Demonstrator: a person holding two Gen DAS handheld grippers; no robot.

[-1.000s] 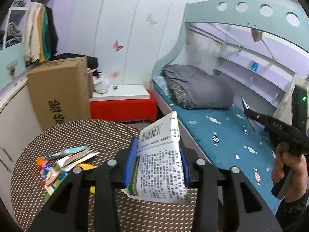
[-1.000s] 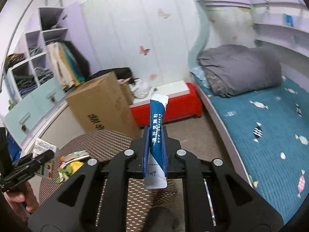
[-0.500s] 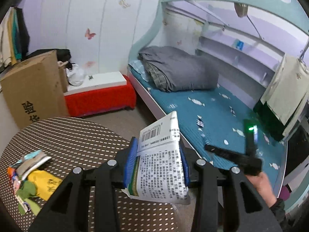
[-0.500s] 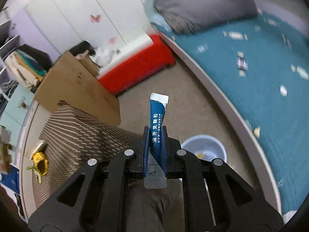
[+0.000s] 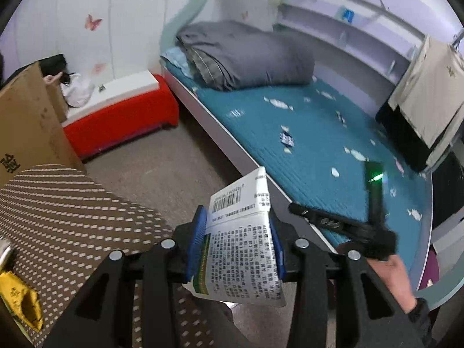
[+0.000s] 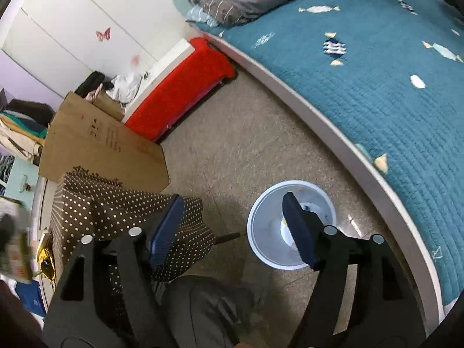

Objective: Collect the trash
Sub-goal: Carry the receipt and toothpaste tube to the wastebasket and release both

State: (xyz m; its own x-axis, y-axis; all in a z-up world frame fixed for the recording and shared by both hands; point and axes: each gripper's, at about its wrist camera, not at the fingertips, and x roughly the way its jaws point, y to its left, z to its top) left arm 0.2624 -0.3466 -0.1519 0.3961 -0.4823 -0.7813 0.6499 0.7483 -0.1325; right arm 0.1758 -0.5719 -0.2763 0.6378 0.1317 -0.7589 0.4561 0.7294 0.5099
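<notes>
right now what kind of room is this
Most likely a child's bedroom: a bed with a teal fish-print cover and folded grey duvet, butterfly stickers on the pale wall panels, and a small white waste bin on the floor beside the bed.

right gripper (image 6: 232, 226) opened — blue sachet gone.

A child's bedroom in a home is shown: a bed with a teal candy-patterned quilt (image 5: 313, 133), a folded grey duvet (image 5: 249, 55), and pink butterfly stickers (image 5: 93, 22) on white wardrobe doors (image 6: 72, 29).
</notes>
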